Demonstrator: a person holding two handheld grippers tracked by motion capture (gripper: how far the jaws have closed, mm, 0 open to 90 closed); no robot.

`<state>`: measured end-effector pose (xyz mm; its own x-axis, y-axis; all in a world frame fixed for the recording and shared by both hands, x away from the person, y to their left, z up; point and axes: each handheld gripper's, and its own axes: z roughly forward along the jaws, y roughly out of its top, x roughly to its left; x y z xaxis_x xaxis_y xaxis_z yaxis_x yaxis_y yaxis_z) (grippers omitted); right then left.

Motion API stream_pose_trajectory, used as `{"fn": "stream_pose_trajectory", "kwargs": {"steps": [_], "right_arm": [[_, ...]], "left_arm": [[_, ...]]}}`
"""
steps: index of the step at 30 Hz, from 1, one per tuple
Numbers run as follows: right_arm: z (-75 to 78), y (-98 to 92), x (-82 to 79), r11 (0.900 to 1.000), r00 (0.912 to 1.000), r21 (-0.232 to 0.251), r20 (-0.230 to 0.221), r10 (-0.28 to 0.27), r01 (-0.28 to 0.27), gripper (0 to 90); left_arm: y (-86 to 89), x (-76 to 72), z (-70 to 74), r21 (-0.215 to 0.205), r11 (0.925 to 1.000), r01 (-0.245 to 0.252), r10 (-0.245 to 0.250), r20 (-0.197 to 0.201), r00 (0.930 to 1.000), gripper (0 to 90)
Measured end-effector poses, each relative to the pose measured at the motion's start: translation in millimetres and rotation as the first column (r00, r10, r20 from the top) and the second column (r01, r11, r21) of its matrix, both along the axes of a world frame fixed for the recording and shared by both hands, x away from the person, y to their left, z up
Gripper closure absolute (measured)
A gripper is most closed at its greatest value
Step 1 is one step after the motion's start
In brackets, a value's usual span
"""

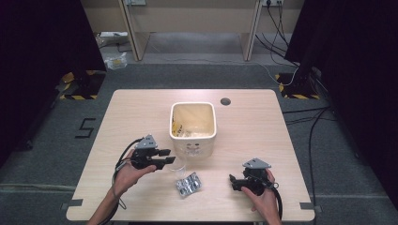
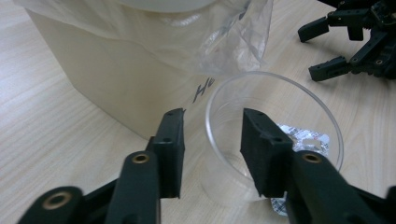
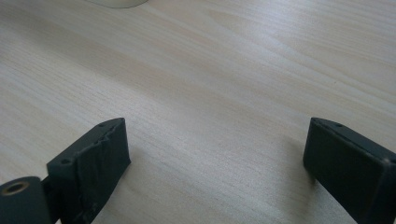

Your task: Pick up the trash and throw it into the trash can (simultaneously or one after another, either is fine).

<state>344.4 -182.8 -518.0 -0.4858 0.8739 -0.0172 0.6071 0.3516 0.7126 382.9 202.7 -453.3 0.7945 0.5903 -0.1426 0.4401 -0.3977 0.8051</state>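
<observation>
While the L gripper (image 2: 212, 123) is narrowed approx. halfway, its jaws straddle the rim of a clear plastic cup (image 2: 299, 100) lying on its side; one jaw outside the wall, the other inside the mouth. Pad contact w/ the wall: cannot tell. Blister pack (image 2: 306, 140) lies behind the cup; cream bin (image 2: 102, 79) just beside. R gripper (image 3: 215, 154) wide open, nothing between jaws, over bare table (image 3: 224, 70).
</observation>
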Motion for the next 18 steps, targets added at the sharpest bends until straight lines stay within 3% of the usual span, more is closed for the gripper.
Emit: {"fn": "stream_pose_trajectory", "kwargs": {"steps": [8, 18], "right_arm": [[0.0, 0.0, 0.0, 1.000, 1.0000, 0.000, 0.000, 0.000, 0.000, 7.3], [0.0, 0.0, 0.0, 1.000, 1.0000, 0.000, 0.000, 0.000, 0.000, 7.3]], "left_arm": [[-7.1, -1.3, -6.8, 0.021, 0.9996, 0.021, -0.021, -0.001, 0.9998, 78.1], [-3.9, -5.7, 1.7, 0.017, 0.9995, 0.028, -0.028, 0.028, 0.9992, 81.6]]}}
